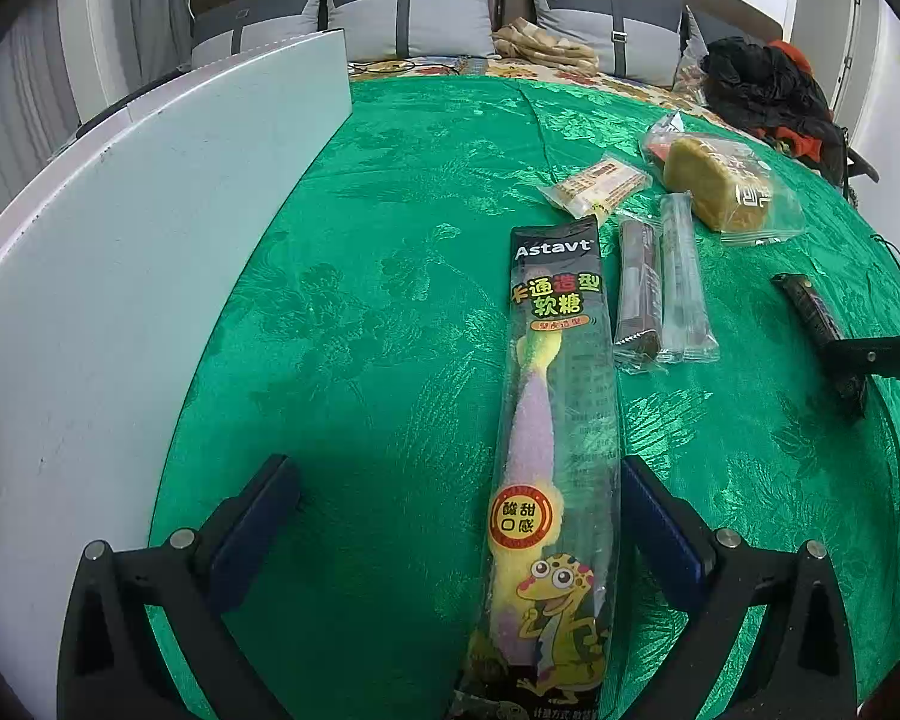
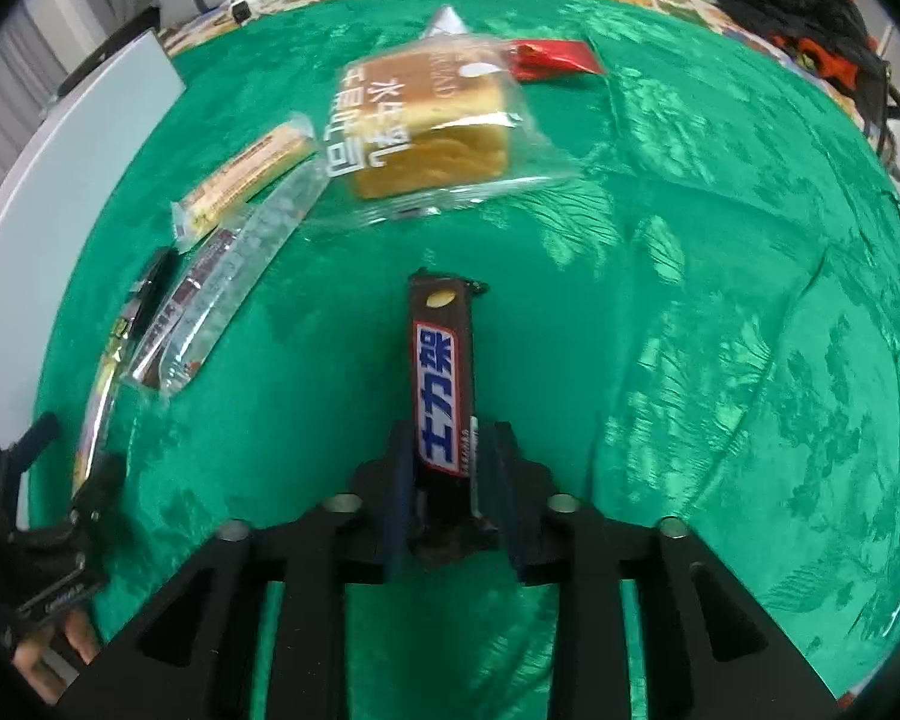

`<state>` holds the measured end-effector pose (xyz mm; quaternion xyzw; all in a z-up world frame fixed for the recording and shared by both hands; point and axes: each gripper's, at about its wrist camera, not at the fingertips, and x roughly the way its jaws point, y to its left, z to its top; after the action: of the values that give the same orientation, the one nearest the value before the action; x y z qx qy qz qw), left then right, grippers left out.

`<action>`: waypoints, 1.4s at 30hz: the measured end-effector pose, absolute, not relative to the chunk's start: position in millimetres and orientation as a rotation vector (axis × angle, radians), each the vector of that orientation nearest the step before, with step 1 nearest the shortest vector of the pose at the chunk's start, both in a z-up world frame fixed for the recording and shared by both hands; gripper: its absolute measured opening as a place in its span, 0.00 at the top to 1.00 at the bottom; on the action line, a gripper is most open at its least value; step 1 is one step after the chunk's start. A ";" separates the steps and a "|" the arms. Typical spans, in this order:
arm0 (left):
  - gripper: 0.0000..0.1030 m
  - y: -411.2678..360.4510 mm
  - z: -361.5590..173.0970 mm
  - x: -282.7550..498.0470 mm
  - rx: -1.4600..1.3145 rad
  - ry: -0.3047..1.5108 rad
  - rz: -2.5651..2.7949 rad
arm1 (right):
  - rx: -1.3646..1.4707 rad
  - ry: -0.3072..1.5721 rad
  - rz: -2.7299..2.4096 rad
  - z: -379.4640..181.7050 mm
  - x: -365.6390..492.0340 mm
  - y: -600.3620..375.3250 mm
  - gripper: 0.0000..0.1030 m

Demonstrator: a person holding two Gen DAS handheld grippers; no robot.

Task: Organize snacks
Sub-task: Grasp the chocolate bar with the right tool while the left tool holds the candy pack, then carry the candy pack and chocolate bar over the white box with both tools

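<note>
Brown chocolate bar (image 2: 442, 384) between right hand-held gripper (image 2: 450, 468) fingers

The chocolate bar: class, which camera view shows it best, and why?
The right wrist view. The chocolate bar lies centred and close, its label readable, with the right gripper shut on its near end. The left wrist view shows only a small dark bar at the far right, partly hidden behind the right gripper.
</note>
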<state>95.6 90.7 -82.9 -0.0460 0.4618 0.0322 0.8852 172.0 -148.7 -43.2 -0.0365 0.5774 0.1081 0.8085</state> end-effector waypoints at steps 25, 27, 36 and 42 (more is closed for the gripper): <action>0.21 70.1 -73.8 107.7 -0.069 1.135 0.027 | -0.250 1.042 0.398 -62.5 144.9 -123.1 0.11; 0.35 66.2 -71.4 110.3 -0.063 1.129 0.010 | -0.249 1.114 0.398 -60.1 153.3 -126.5 0.13; 0.83 75.7 -63.2 99.6 -0.156 1.078 -0.047 | -0.086 1.203 0.305 -52.0 182.7 -138.1 0.19; 0.86 91.4 -48.4 64.2 -0.281 1.029 -0.075 | -0.083 1.165 0.295 -46.1 166.6 -142.1 0.83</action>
<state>64.2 91.4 -48.4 -0.1339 0.4904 -0.0355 0.8604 166.6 -142.1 -46.1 -0.0390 0.5481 0.1386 0.8240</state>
